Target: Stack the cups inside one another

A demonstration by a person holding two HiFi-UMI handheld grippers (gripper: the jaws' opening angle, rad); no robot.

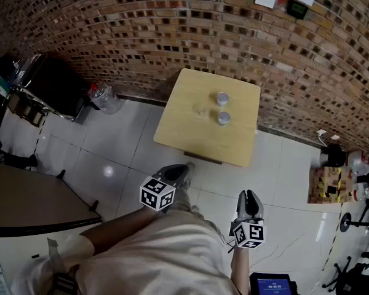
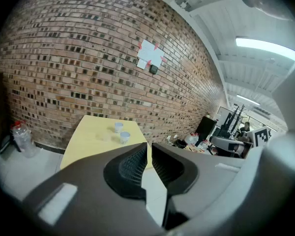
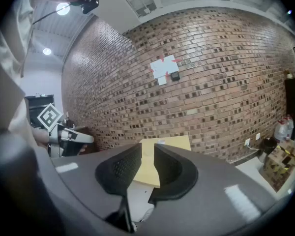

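Two small pale cups stand upright and apart on the yellow table (image 1: 190,128), the far cup (image 1: 222,98) just behind the near cup (image 1: 224,118). The left gripper view shows the same two cups (image 2: 118,127) (image 2: 125,137). Both grippers hang over the tiled floor, well short of the table's front edge. My left gripper (image 1: 186,168) (image 2: 149,149) has its jaws together with nothing between them. My right gripper (image 1: 251,195) (image 3: 147,149) shows only a thin slit between its jaws and holds nothing. In the right gripper view the jaws hide most of the table (image 3: 162,146).
A brick wall (image 1: 172,23) runs behind the table. A clear plastic jug (image 1: 104,97) and a dark cabinet (image 1: 49,82) stand at the left. A brown tabletop (image 1: 31,195) is at the near left. Bottles and a box (image 1: 332,177) sit at the right.
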